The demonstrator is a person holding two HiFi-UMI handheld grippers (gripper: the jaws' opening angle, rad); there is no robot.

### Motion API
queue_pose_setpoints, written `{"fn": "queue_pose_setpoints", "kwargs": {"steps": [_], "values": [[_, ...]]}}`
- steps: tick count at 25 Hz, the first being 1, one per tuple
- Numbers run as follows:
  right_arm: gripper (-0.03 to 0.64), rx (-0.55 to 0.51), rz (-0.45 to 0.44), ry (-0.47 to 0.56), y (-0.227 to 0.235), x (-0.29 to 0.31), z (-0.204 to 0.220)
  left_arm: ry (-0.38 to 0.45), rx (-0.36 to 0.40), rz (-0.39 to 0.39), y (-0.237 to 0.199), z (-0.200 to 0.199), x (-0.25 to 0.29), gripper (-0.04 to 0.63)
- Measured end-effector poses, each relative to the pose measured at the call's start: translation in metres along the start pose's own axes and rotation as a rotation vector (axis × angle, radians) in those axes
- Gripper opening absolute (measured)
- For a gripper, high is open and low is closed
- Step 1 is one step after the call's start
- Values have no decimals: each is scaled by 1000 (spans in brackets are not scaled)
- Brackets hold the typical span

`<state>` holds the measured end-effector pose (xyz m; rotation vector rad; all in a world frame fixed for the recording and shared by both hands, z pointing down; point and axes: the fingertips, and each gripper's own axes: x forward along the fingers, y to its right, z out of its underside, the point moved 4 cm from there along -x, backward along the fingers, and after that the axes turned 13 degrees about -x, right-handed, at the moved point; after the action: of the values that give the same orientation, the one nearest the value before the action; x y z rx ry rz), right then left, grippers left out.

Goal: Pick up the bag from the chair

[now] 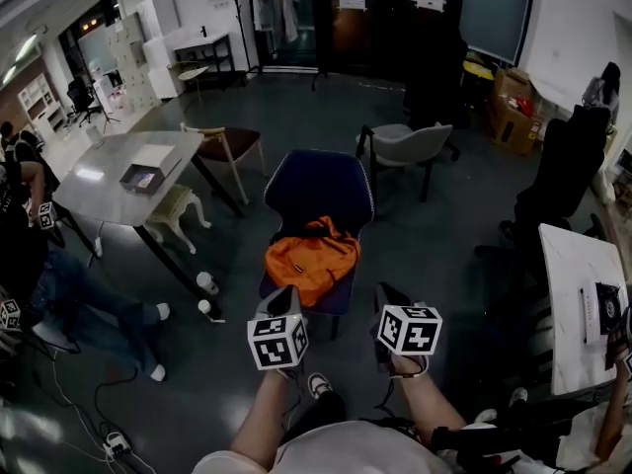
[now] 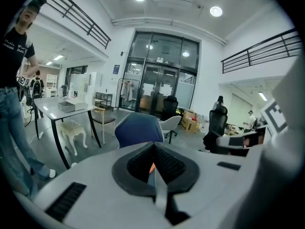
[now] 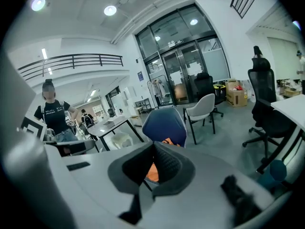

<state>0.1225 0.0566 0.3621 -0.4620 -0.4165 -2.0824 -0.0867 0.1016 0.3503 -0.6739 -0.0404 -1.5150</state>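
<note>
An orange bag (image 1: 311,255) lies slumped on the seat of a dark blue chair (image 1: 322,188) straight ahead in the head view. My left gripper (image 1: 286,296) and right gripper (image 1: 385,294) hover side by side just short of the seat's front edge, both apart from the bag. In the left gripper view the left gripper (image 2: 153,146) has its jaw tips together, with a sliver of the orange bag (image 2: 151,167) behind the pads and the chair (image 2: 138,130) beyond. The right gripper (image 3: 154,144) is likewise shut and empty. The bag (image 3: 152,171) shows past it, on the chair (image 3: 164,124).
A grey table (image 1: 104,191) with a box (image 1: 145,175) stands to the left, with a white stool (image 1: 178,205) and a wooden chair (image 1: 227,146) beside it. A grey chair (image 1: 410,146) sits behind on the right. A white desk (image 1: 573,304) and a black office chair (image 1: 563,166) are to the right. People stand on the left.
</note>
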Motion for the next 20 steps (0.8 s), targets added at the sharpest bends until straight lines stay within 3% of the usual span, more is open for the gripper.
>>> {"fn": "queue_pose_setpoints", "kwargs": {"steps": [20], "values": [[32,36,64,-10,27,104,-59,-37,9,43,-41,-68,112,12]]}}
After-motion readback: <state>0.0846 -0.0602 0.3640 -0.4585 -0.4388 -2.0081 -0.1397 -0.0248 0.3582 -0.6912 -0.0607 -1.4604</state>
